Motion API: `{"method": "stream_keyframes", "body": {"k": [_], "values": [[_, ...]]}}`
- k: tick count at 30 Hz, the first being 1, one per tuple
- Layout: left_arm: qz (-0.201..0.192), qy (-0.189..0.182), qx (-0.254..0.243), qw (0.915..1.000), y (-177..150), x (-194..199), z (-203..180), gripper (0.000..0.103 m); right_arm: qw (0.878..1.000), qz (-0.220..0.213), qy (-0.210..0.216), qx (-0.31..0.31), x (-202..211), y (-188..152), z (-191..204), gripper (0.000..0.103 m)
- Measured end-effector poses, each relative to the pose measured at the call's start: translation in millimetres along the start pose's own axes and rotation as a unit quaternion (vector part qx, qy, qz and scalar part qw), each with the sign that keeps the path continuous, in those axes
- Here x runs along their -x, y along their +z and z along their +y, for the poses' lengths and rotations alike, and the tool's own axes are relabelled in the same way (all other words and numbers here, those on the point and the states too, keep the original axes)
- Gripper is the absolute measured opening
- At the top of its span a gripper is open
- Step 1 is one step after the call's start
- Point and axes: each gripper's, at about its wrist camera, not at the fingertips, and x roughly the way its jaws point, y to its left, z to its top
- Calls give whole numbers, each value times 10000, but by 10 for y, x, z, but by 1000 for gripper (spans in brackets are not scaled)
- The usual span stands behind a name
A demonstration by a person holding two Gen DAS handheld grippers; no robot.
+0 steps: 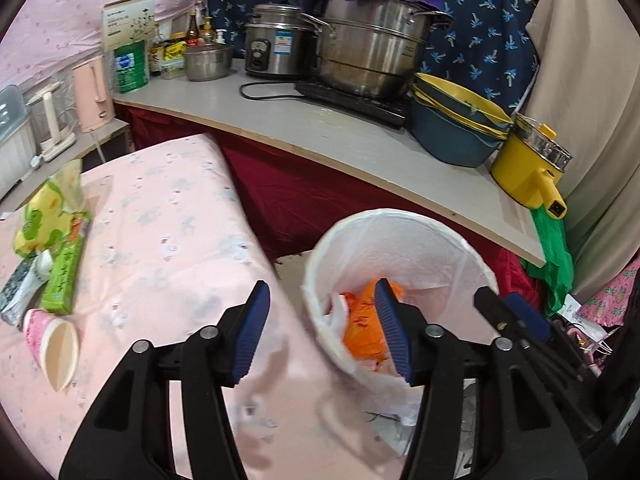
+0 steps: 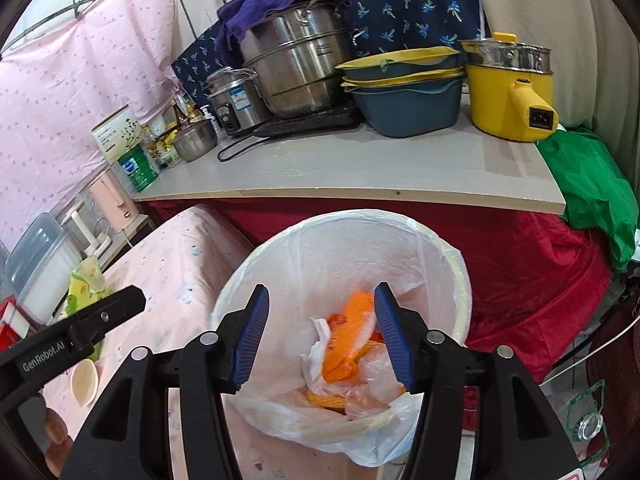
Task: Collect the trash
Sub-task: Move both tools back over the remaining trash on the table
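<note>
A white-lined trash bin point(image 1: 424, 232) point(image 2: 448, 264) stands beside the pink-covered table point(image 1: 168, 240) point(image 2: 180, 272). Orange wrappers and white paper point(image 2: 344, 344) point(image 1: 364, 320) lie inside it. My right gripper point(image 2: 320, 336) is open and empty above the bin's mouth. My left gripper point(image 1: 320, 332) is open and empty over the table's right edge, next to the bin. On the table's left lie a paper cup point(image 1: 56, 344) point(image 2: 84, 380) on its side, a green box point(image 1: 66, 268), a yellow-green packet point(image 1: 50, 208) point(image 2: 86, 280) and a dark wrapper point(image 1: 18, 284).
A grey counter point(image 1: 320, 136) point(image 2: 360, 168) behind holds steel pots point(image 1: 372, 52), stacked basins point(image 1: 456, 124), a yellow electric pot point(image 2: 508, 88), bottles and a green can point(image 1: 130, 66). Red cloth point(image 2: 520, 264) hangs below it. A pink kettle point(image 1: 92, 94) stands far left.
</note>
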Motion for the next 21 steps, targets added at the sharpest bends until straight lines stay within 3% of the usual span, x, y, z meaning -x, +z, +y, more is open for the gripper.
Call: {"method": "stream_keyframes", "body": {"k": [9,12,15,21], "values": [[-52,519,499,9974,-76,304,701,54,9985,-30,323,432,129,-18,606,59],[-86,664,710,9952,-124,426,963,57,9972,-46,455,590,184,-64,847,62],[-133,855,863,9925,-205,540,1212,66,9954,3,590,760,198,-121,1092,62],[-127,1211,1096,9865,-406,719,1683,68,9912,108,830,1028,220,-260,1543,62]]}}
